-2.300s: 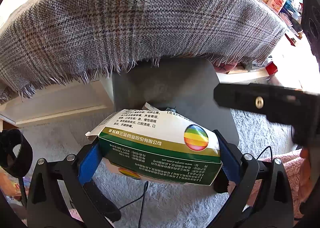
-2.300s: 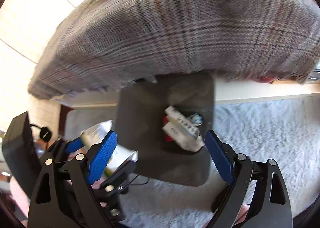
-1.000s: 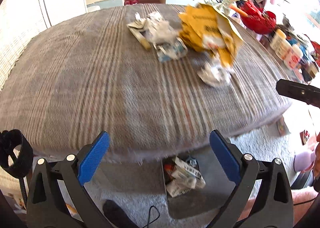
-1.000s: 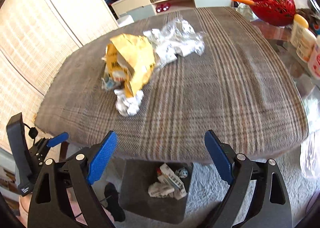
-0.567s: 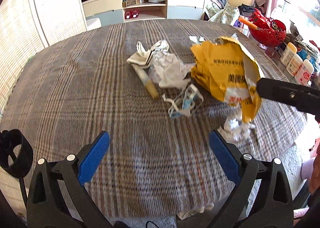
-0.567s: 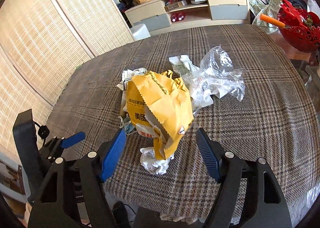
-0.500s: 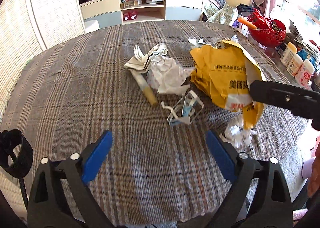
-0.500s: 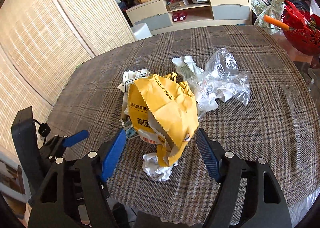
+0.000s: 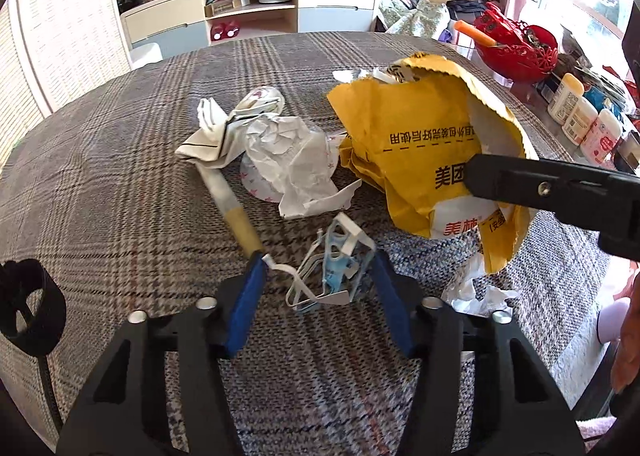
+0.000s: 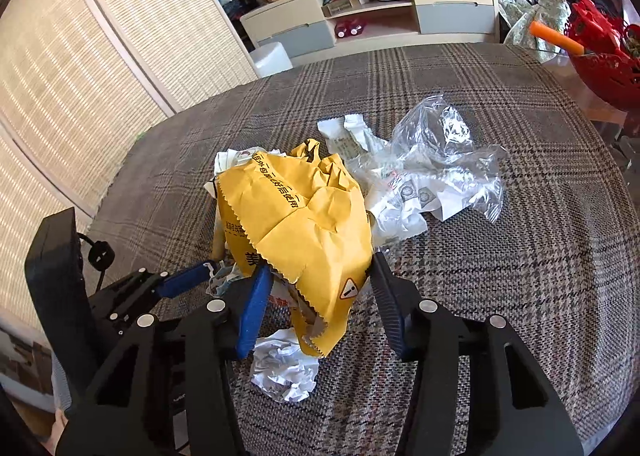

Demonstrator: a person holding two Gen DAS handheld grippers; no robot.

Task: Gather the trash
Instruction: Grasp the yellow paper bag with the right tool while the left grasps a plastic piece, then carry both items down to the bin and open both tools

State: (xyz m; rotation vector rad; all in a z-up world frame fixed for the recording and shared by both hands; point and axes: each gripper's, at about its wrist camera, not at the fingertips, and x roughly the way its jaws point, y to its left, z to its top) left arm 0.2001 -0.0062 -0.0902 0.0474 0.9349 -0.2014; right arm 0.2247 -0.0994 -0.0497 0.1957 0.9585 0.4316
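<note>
Closing in on two pieces at once over the plaid tablecloth [image 9: 120,184]. Left gripper [image 9: 318,288] narrowing, jaws closing around the clear plastic tray scrap [image 9: 332,260] with its blue and white bits; scrap sitting between the blue pads, pads looking right at its edges, firm squeeze not yet clear. Right gripper [image 10: 318,298] also narrowing, jaws closing on the lower flap of the crumpled yellow paper bag [image 10: 304,224]; flap hanging between the pads, contact hard to call.

Best handling here, judging by the look of things: pinching the tray scrap low and square, since thin springy plastic probably skids out of a glancing bite. Taking a thick fold of the bag rather than the torn zigzag edge, which could rip. Lifting gently, watching the white paper ball [image 10: 284,370] just under the bag and the yellow-tipped stick [image 9: 236,216] touching the left pad, likely to get dragged along. Clear plastic wrapper [image 10: 436,172] and crumpled white paper [image 9: 292,160] waiting for later.
</note>
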